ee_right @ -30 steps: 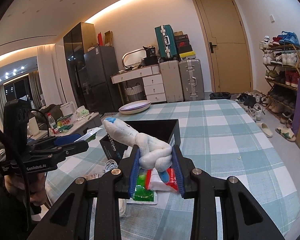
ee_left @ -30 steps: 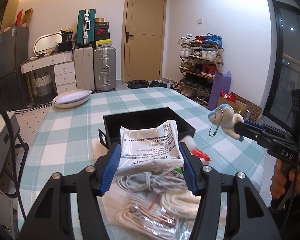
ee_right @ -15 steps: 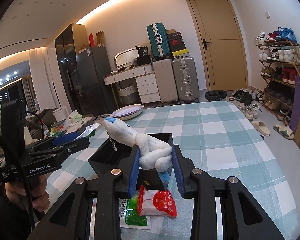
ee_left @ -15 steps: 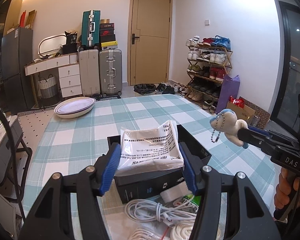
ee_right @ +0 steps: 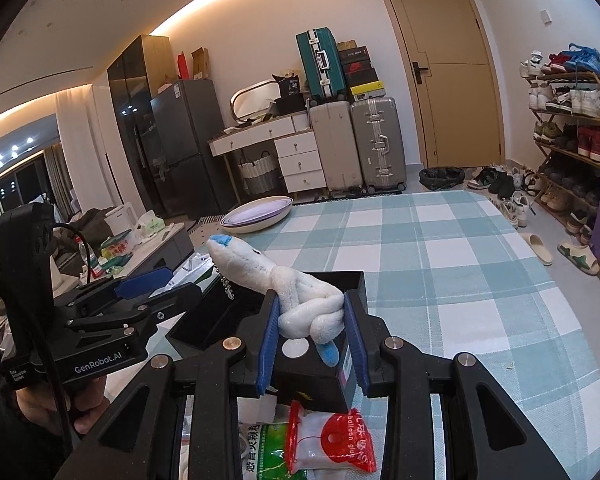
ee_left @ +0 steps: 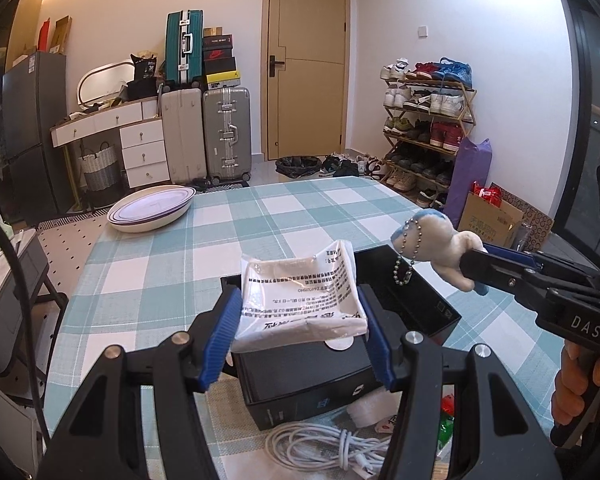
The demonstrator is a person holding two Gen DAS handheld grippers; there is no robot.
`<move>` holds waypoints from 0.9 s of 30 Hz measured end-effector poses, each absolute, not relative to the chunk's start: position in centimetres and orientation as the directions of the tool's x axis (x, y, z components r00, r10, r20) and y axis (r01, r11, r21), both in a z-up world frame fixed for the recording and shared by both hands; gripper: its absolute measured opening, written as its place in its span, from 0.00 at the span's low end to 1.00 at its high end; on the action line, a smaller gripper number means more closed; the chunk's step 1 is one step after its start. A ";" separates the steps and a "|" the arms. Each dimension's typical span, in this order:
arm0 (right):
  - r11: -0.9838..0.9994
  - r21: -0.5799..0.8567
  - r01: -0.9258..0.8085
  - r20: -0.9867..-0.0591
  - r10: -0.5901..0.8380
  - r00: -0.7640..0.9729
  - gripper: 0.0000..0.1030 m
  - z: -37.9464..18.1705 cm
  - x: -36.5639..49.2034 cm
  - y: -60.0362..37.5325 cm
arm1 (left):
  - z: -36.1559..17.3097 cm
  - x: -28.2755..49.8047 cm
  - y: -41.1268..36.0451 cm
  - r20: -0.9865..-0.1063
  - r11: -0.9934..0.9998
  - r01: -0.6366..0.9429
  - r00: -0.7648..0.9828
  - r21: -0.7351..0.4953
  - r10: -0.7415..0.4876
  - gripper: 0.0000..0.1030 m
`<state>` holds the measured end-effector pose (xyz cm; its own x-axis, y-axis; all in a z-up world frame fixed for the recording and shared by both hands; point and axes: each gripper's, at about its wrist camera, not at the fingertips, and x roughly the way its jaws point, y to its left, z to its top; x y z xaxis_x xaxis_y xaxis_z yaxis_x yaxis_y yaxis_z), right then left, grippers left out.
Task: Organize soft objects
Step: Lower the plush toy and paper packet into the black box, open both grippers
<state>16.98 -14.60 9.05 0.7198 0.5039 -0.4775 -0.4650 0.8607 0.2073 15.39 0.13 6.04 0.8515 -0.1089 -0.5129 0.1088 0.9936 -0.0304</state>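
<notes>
My left gripper (ee_left: 302,320) is shut on a white plastic packet (ee_left: 300,292) with printed text, held above the near end of an open black box (ee_left: 412,292). My right gripper (ee_right: 312,332) is shut on a white plush toy (ee_right: 296,292) with blue tips and a bead chain, held above the box's near corner (ee_right: 320,376). In the left wrist view the plush (ee_left: 436,240) and the right gripper (ee_left: 472,264) hang over the box's right side. In the right wrist view the left gripper (ee_right: 168,284) shows at the left with the packet (ee_right: 192,268).
A green-and-white checked cloth (ee_left: 204,264) covers the table. A stack of oval plates (ee_left: 152,208) sits at the far left. White cables (ee_left: 328,444) and a red-and-white balloon packet (ee_right: 332,444) lie in front of the box. Suitcases, drawers and a shoe rack stand beyond.
Both grippers have moved forward and up over the black box, each still holding its object. The pile of cables and packets has dropped toward the bottom of the views.
</notes>
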 end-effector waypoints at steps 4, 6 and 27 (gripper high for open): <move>0.863 0.207 -0.460 -0.498 0.498 0.710 0.31 8.3 18.1 -14.0 | 5.4 16.1 0.0 -0.524 0.995 0.102 0.847 -0.017 -0.096 0.56; 0.865 0.205 -0.458 -0.507 0.494 0.706 0.31 7.9 18.6 -13.8 | 5.1 16.6 0.0 -0.530 0.995 0.100 0.843 -0.015 -0.092 0.56; 0.842 0.191 -0.504 -0.529 0.521 0.670 0.44 6.3 20.3 -12.6 | 3.8 18.0 -0.5 -0.568 0.992 0.123 0.816 -0.003 -0.103 0.65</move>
<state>20.29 -12.56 6.27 0.6701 0.5208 -0.5288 -0.5039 0.8424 0.1911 18.03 -0.49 3.80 0.8164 -0.1031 -0.5682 0.1230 0.9924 -0.0033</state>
